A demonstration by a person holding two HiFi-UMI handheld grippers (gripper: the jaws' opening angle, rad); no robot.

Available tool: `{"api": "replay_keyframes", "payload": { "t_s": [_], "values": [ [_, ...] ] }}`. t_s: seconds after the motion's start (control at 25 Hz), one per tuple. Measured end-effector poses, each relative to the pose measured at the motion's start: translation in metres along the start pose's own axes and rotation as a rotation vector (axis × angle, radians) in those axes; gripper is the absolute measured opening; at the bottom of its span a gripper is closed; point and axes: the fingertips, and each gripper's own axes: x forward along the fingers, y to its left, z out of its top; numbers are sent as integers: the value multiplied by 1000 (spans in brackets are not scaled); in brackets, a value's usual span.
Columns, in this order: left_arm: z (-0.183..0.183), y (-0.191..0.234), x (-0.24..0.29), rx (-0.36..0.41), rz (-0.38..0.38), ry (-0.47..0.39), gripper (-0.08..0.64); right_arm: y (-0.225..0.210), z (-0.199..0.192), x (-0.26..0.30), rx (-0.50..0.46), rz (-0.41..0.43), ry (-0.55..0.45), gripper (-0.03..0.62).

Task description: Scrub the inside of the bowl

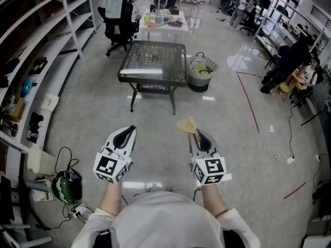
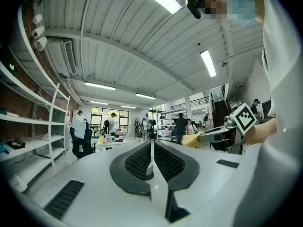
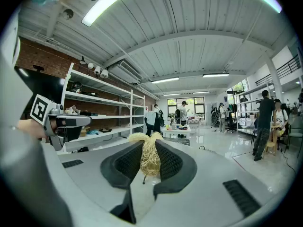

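Between your right gripper's point(image 3: 150, 146) jaws: yellow fibrous scrubber point(image 3: 150, 159) pinched, ready for scrubbing; left gripper point(image 2: 151, 158) closed, empty, free for steadying.

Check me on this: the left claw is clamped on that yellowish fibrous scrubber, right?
No, it is the right claw that is clamped on the yellowish fibrous scrubber; the right gripper view shows it pinched in that claw. The left claw is shut on nothing.
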Motion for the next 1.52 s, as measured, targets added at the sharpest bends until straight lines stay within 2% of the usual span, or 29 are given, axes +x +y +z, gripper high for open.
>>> {"api": "replay_keyframes", "payload": {
  "t_s": [0.48, 0.72, 0.96, 1.52],
  "values": [
    [-16, 20, -16, -5, -27, 15, 46, 26, -7, 6, 42, -10, -15, 91],
    [-25, 27, -9, -38, -19, 24, 46, 11, -12, 19, 62, -21, 0, 91],
    [-30, 55, 21, -38, -8, 15, 46, -5, -12, 64, 53, -5, -1, 91],
    [-32, 95, 132, -21, 35, 21, 46, -74, -5, 165, 46, 72, 2, 91]
  ]
}}
